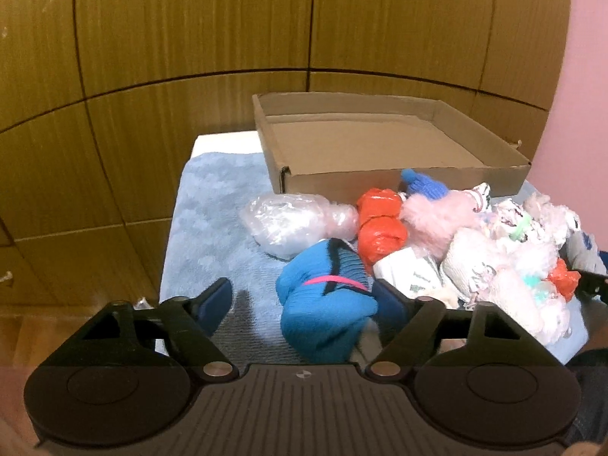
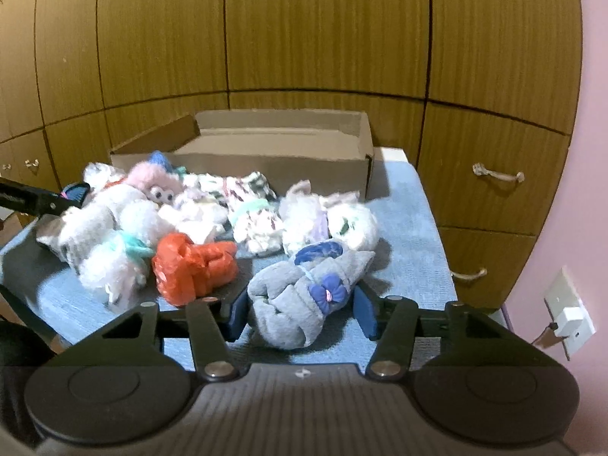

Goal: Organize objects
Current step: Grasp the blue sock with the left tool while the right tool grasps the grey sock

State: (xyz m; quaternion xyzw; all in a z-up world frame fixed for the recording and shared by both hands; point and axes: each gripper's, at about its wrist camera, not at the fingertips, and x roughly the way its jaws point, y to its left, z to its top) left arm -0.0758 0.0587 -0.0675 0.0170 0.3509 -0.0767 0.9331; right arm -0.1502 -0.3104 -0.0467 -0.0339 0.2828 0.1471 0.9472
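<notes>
A blue terry towel (image 1: 212, 228) covers a small white table (image 1: 224, 140) that stands against wood-grain cabinet doors (image 1: 190, 38), with a pink wall (image 2: 592, 152) at the right edge of both views. On that wall, low down in the right wrist view, sits a white socket plate (image 2: 568, 313) with a plug in it. The cabinet drawers carry pale rope-like handles (image 2: 498, 175).

At the back of the towel lies an open shallow cardboard box (image 1: 342, 180); its floor shows bare in the left wrist view, while the right wrist view sees only its near wall and a flap.

In the left wrist view, the left gripper (image 1: 304, 304) stands with its jaws apart. A rolled blue sock with black and pink stripes (image 1: 326, 304) lies between them against the right pad, and the left pad is well clear of it. Beyond it lie a crumpled clear plastic bag (image 1: 296, 224) and a knotted orange plastic bag (image 1: 380, 228). To the right, a heap of pale rolled socks and fluffy pieces (image 1: 505, 250) blurs together, and single items are hard to tell apart.

In the right wrist view, the right gripper (image 2: 300, 309) brackets a rolled grey sock with a blue bow (image 2: 304, 300) at the towel's near edge. The left pad touches it; whether the right pad presses it I cannot tell. A tip of the left gripper is cut off at the left edge.
</notes>
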